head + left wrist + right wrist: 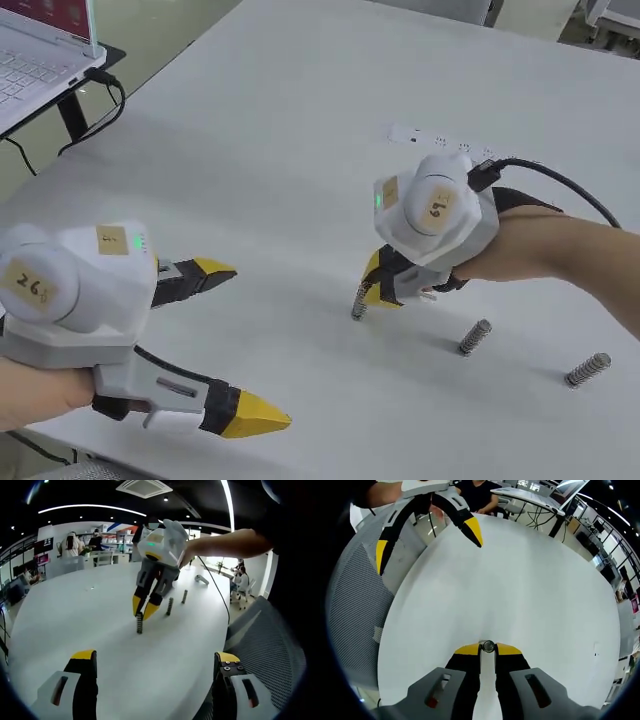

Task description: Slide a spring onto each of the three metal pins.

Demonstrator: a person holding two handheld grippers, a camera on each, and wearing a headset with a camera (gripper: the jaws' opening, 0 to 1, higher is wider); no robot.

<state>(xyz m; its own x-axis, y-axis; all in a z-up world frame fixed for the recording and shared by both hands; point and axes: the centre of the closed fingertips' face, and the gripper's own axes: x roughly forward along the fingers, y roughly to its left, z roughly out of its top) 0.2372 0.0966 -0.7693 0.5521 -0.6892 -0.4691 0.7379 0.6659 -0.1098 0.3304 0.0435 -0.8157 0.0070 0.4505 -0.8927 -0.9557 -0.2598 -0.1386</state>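
My right gripper [383, 290] points down at the white table [260, 150], shut on the top of a small upright spring [359, 301]. In the right gripper view that spring [486, 645] shows end-on as a metal ring between the nearly closed yellow tips [486, 649]. Two more springs [475, 337] [587, 370] stand to the right of it; whether pins are inside them I cannot tell. My left gripper [240, 340] is open at the lower left, holding nothing. From the left gripper view its own jaws [155, 657] are wide apart, facing the right gripper [142, 607] and the spring [139, 624].
A laptop [30, 50] on a stand with a black cable is at the far left. A white power strip [430, 138] lies behind the right gripper. A grey mesh chair [270, 645] sits by the table's near edge.
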